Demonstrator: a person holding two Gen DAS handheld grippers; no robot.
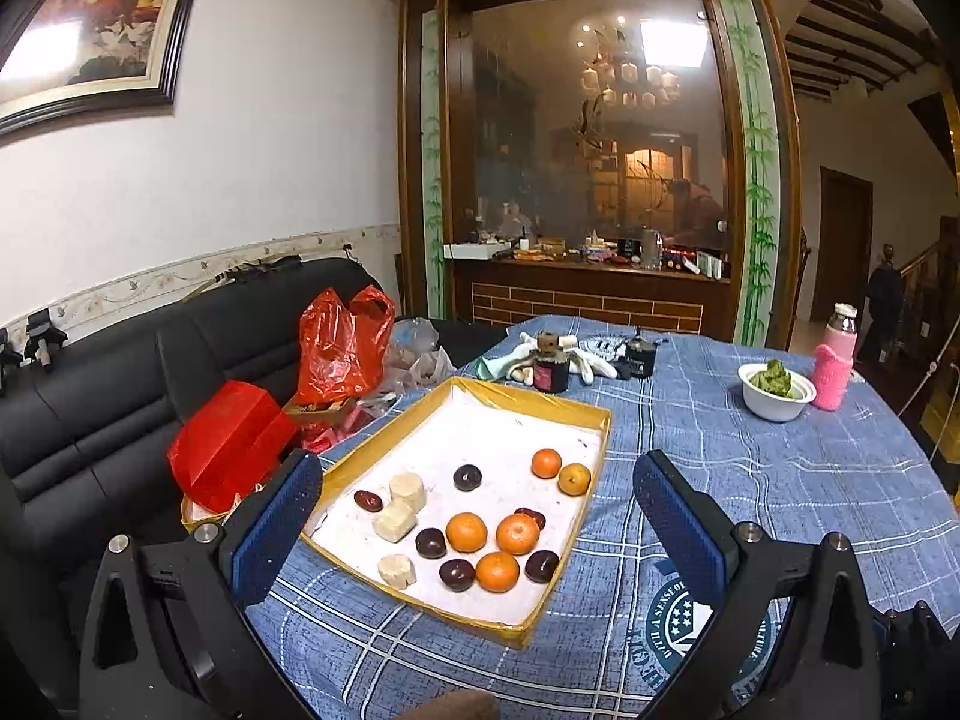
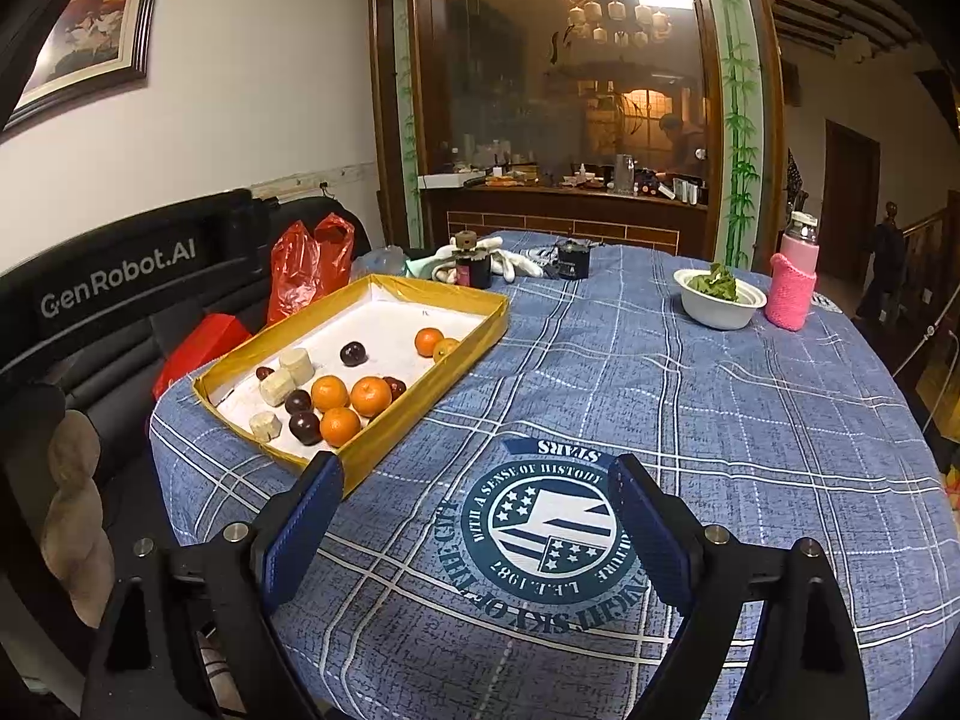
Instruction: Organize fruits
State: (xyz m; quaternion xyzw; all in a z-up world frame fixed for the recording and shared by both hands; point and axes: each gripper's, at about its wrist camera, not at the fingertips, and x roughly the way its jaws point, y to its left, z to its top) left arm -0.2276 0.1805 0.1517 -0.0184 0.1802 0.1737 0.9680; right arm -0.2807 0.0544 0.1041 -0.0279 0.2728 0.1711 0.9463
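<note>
A yellow-rimmed tray (image 1: 522, 405) with a white floor lies on the blue checked tablecloth; it also shows in the right wrist view (image 2: 474, 324). In it lie several oranges (image 1: 466, 531) (image 2: 370, 396), several dark plums (image 1: 467, 477) (image 2: 353, 353) and three pale cut pieces (image 1: 394, 521) (image 2: 276, 386). My left gripper (image 1: 477, 501) is open and empty, held above the tray's near end. My right gripper (image 2: 474, 501) is open and empty over the round printed emblem (image 2: 543, 525), right of the tray.
A white bowl of greens (image 1: 776, 391) (image 2: 719, 298) and a pink bottle (image 1: 834, 360) (image 2: 793, 279) stand at the far right. Two dark jars (image 1: 551, 363) (image 2: 573, 261) and white gloves (image 1: 591, 363) lie behind the tray. A black sofa (image 1: 120, 396) with red bags (image 1: 342, 345) is left of the table.
</note>
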